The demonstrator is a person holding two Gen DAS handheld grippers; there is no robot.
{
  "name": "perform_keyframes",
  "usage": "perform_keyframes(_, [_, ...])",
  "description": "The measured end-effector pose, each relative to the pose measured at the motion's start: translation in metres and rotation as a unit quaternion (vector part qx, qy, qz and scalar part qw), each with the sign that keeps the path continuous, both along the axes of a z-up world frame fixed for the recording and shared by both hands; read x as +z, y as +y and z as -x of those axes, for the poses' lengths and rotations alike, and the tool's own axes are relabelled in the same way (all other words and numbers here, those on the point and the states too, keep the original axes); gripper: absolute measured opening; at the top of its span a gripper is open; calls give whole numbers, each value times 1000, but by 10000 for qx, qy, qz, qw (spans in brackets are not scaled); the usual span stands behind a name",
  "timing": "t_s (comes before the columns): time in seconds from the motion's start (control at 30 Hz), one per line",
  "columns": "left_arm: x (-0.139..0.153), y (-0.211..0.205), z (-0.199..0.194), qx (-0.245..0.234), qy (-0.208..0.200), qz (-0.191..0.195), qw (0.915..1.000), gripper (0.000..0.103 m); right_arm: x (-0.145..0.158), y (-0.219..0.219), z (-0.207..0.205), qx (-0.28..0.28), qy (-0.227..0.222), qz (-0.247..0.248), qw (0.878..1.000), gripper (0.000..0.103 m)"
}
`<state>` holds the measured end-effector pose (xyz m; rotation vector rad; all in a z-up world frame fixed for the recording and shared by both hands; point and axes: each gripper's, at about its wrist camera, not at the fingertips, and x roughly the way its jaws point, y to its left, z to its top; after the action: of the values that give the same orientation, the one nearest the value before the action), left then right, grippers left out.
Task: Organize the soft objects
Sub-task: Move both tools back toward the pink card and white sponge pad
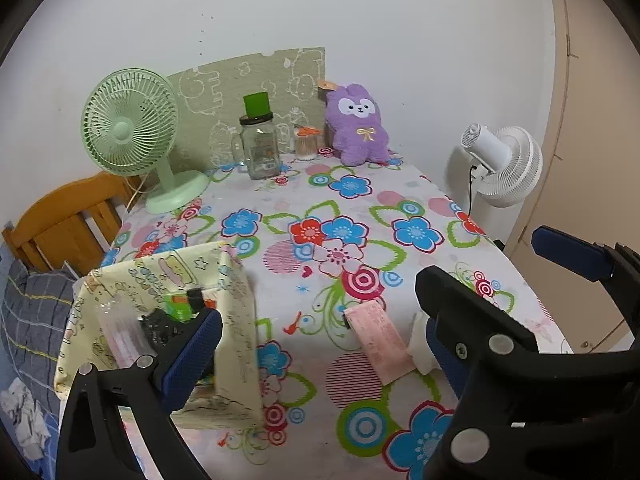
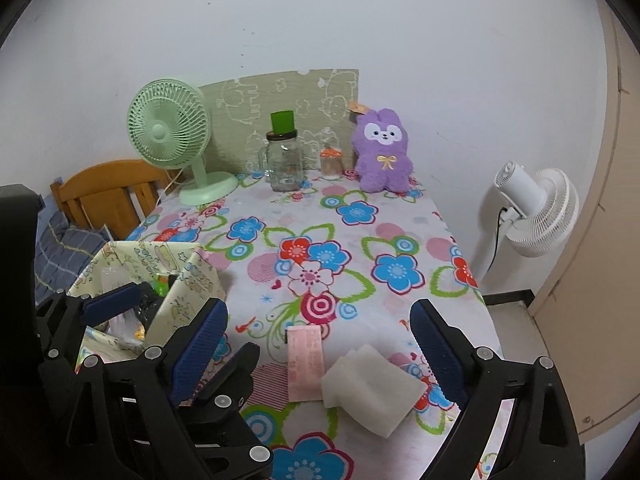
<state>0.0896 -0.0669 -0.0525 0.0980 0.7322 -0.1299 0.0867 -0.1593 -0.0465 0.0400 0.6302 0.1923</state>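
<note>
The sponge [image 2: 374,386] lies on the table's near edge, between the right gripper's [image 2: 320,344] released jaws but untouched, with a pink packet [image 2: 306,364] just beside it. To its left the fabric bin [image 1: 236,320] already holds a few items, so some sorting looks done. The sponge, and maybe the purple plush [image 1: 358,128] at the far wall, remain. The left gripper [image 1: 320,332] hangs released and empty, one finger over the bin. A floral cloth [image 1: 320,216] covers the table; a green fan [image 1: 130,132] and jar [image 1: 260,152] stand behind.
</note>
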Motion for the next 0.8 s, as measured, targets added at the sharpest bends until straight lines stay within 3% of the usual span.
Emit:
perform_keyframes(0.33, [-17, -19, -3, -138, 10, 23, 9999, 102, -20, -20, 0, -108, 75, -175, 9998, 94])
perform_keyframes(0.8, [-54, -25, -16, -183, 551, 135, 9982, 102, -58, -39, -7, -238, 313, -326, 9987, 94])
